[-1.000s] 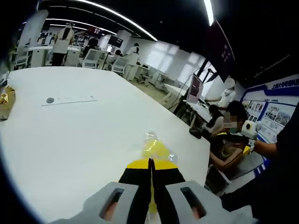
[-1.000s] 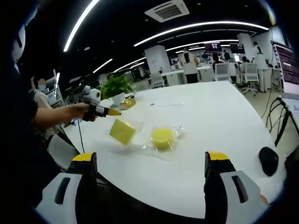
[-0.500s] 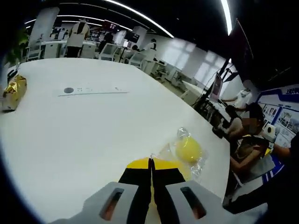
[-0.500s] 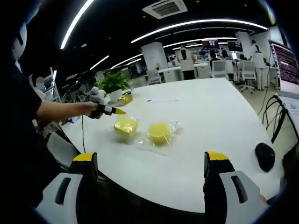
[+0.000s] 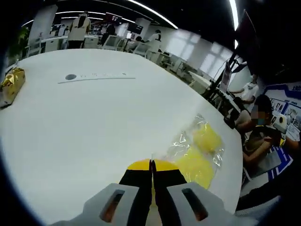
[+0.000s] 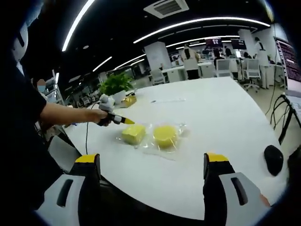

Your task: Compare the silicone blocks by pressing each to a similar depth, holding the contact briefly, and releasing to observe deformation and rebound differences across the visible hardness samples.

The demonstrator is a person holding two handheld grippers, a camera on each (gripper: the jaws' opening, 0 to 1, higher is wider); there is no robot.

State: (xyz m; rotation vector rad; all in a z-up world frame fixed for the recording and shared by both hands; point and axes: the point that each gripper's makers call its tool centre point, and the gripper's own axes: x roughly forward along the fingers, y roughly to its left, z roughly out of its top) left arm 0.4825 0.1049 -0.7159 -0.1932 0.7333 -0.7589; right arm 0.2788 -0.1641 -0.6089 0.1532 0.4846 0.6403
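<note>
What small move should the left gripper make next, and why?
Probably ease the left gripper down onto the square yellow block. Its jaws look closed, its tip sits at the block's near edge, and both bagged blocks, including the round one, lie flat on the white table, apparently unpressed.

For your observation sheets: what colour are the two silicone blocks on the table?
Both blocks are yellow, in clear wrap; clearest in the right gripper view.
</note>
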